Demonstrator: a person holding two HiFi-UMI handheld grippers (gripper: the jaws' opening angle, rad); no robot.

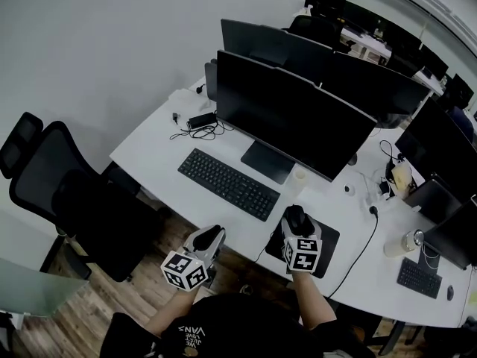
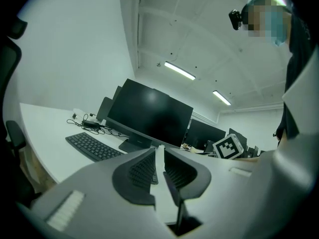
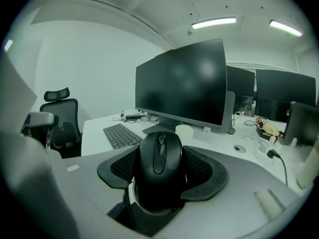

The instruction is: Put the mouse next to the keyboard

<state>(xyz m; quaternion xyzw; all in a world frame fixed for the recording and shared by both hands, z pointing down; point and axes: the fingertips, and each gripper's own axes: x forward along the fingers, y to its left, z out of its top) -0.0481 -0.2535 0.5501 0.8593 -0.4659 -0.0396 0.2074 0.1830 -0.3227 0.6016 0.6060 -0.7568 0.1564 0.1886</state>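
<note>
Fingers of the right gripper (image 3: pixel 204 171) are closed on the black mouse (image 3: pixel 159 166), one ribbed pad against each flank. The mouse sits lengthwise between them with its wheel pointing away from the camera. Gripping it by the sides this way leaves its base free to be set flat on the counter.

The mouse is off the right end of the keyboard (image 1: pixel 227 183), over a dark mat (image 1: pixel 329 243) near the front edge. I cannot tell whether it has already left the mat. By my reading the carry toward the keyboard is only starting, since bare counter lies between the two.

The left fingers (image 2: pixel 139 171) are all but closed, with only a thin slit between the pads and nothing in it. That gripper hangs off the front edge below the keyboard's right end and is well apart from the mouse. It probably waits there so it does not cross the other's path.

Behind the keyboard stands a wide dark monitor (image 1: pixel 291 125). A small black adapter with tangled leads (image 1: pixel 201 121) lies past the keyboard's far left corner. The white counter (image 1: pixel 153 155) is otherwise bare around the keyboard.

A black office chair (image 1: pixel 67 200) stands to the keyboard's left on a wooden floor (image 1: pixel 89 304). More monitors line further counters behind, under strip lights on the ceiling.
</note>
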